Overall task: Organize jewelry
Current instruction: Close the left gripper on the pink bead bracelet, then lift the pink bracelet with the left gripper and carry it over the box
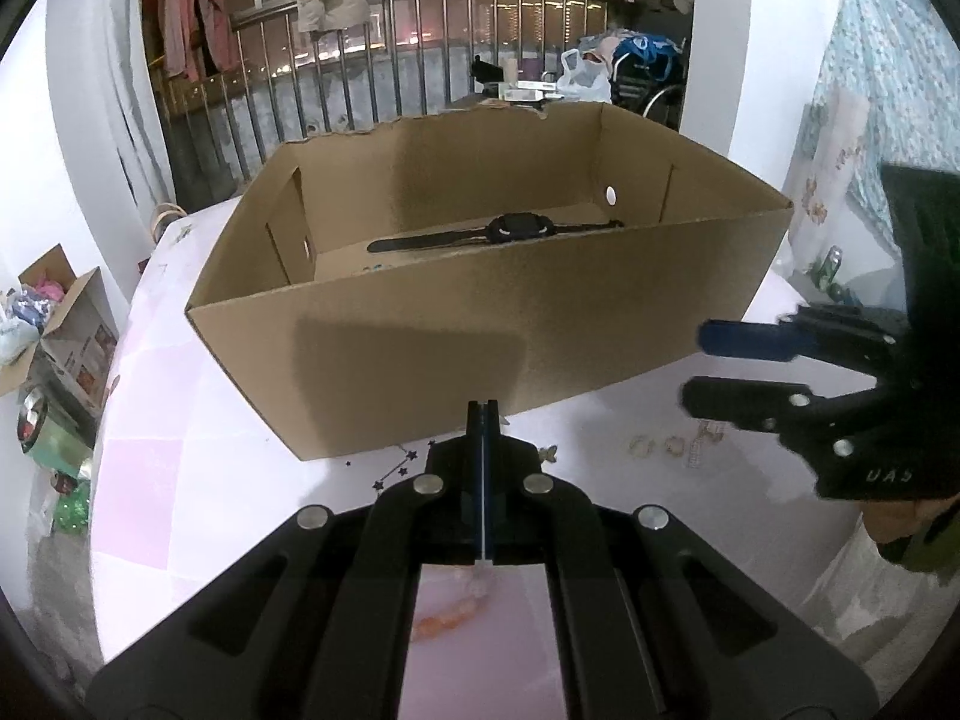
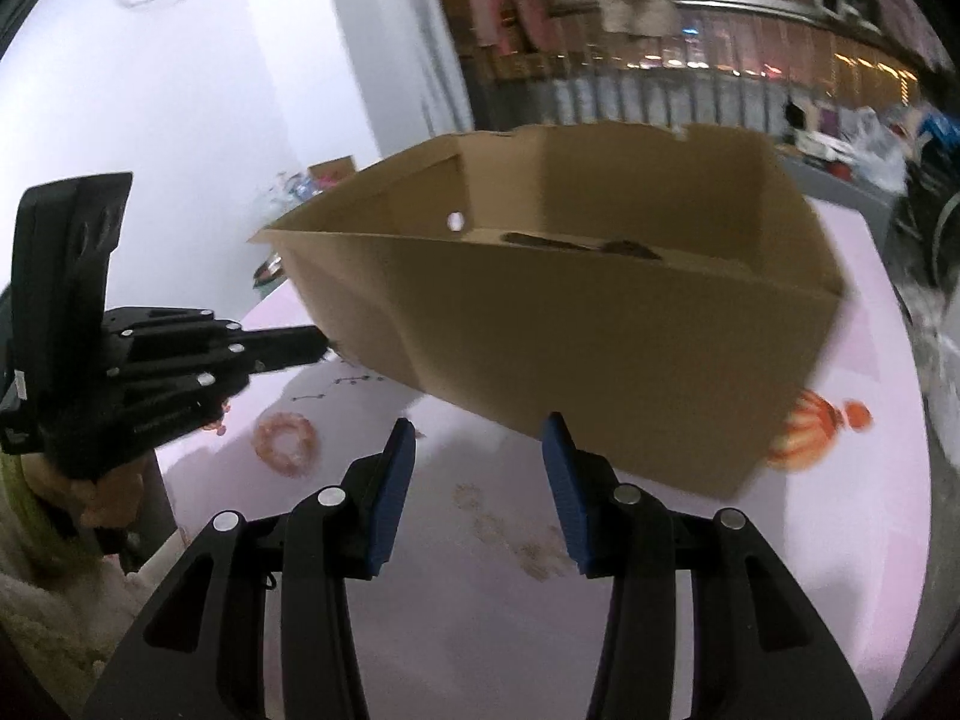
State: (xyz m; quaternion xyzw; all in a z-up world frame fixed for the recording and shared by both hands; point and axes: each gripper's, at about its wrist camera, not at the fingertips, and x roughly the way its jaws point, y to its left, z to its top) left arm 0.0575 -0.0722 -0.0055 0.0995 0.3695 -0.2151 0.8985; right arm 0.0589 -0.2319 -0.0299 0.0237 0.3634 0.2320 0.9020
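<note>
Where it lies boxed, the watch (image 1: 516, 231) looks black.

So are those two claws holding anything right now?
Right gripper: open, empty. Left gripper: shut, nothing visibly gripped, though something very thin cannot be ruled out.

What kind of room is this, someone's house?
Probably a home, by a balcony. Clothes hang drying above a metal railing, and a cardboard box sits on a pink tablecloth with a wristwatch inside.
</note>
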